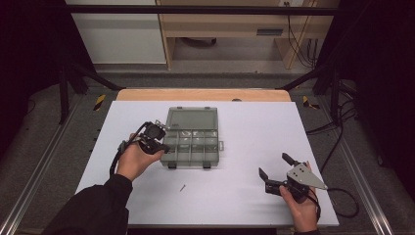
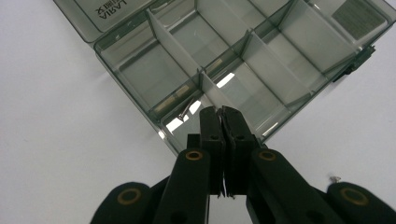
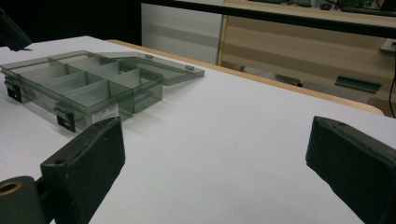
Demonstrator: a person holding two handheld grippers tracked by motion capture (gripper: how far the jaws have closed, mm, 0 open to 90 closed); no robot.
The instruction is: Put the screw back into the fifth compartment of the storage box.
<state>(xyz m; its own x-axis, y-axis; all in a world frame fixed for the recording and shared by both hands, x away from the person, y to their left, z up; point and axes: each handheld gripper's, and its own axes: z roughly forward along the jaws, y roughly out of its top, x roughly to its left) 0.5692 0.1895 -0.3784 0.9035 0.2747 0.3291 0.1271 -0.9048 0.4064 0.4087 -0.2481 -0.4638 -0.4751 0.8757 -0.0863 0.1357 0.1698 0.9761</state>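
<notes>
You've got a white table [image 1: 244, 147] with a wooden edge strip at the far side, a pale wooden desk [image 1: 230, 29] behind it with cables [image 1: 306, 46] hanging down, plus yellow-black tape [image 1: 99, 101] on the floor.

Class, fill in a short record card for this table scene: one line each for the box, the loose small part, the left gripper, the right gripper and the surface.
box: clear grey compartment box, lid open and lying flat behind it
loose part: small screw on the table, in front of the box and apart from it
left gripper: left gripper, jaws shut, tips over a near-edge compartment; a thin sliver may be pinched between them, too small to tell
right gripper: right gripper, jaws wide open, holding nothing
surface: white table
</notes>
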